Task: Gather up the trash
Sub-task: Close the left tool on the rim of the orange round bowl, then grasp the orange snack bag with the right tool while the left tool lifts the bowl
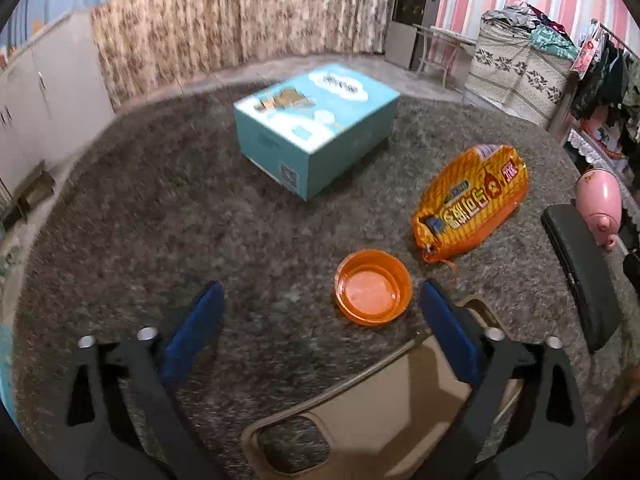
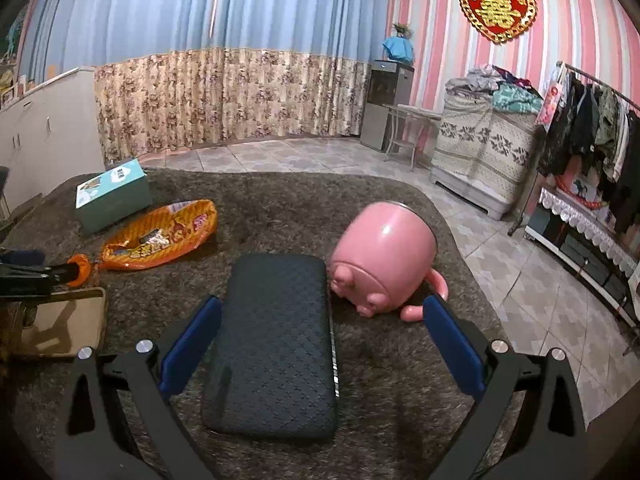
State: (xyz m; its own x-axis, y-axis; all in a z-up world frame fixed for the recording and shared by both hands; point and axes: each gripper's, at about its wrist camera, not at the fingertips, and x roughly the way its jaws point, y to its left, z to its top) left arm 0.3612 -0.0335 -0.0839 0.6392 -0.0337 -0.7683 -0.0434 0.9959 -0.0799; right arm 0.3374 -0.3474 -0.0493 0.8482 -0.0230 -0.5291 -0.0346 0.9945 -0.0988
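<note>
Left gripper (image 1: 322, 300): black arms, blue-padded fingers (image 1: 196, 320), spread wide above the carpet, pinching nothing. No item lies squarely between the pads; the round orange plastic bowl (image 1: 373, 288) sits just inside the right-hand pad, apart from it.

Right gripper (image 2: 322, 314): same build, spread wide, pinching nothing. The near end of the black quilted rectangular case (image 2: 276, 344) lies flat between its pads, close beside the left one, contact not discernible.

Orange plastic bowl: upright on the carpet, at 12 o'clock from a tan flat-lidded container (image 1: 384, 412), whose dark opening shows at 6 o'clock in the left view.

Orange printed foil snack bag (image 1: 472, 204): flat on the carpet, at 1 o'clock from the bowl, near but apart.

Light-blue cardboard box (image 1: 316, 128): closed, printed top, at 11 o'clock from the bag, well apart from the bowl.

Pink pig-shaped ceramic mug (image 2: 384, 260): on its side, handle against the carpet, at 1 o'clock from the black case, touching or just beside its far corner.

Surface: shaggy grey-brown carpet (image 2: 280, 200), rounded corners, over pale patterned floor tiles (image 2: 520, 272).

Room: blue and floral curtains (image 2: 200, 92), pink-striped wall (image 2: 560, 52) with red heart ornament (image 2: 498, 8), white cabinets (image 2: 44, 128), clothes rail (image 2: 592, 128).
</note>
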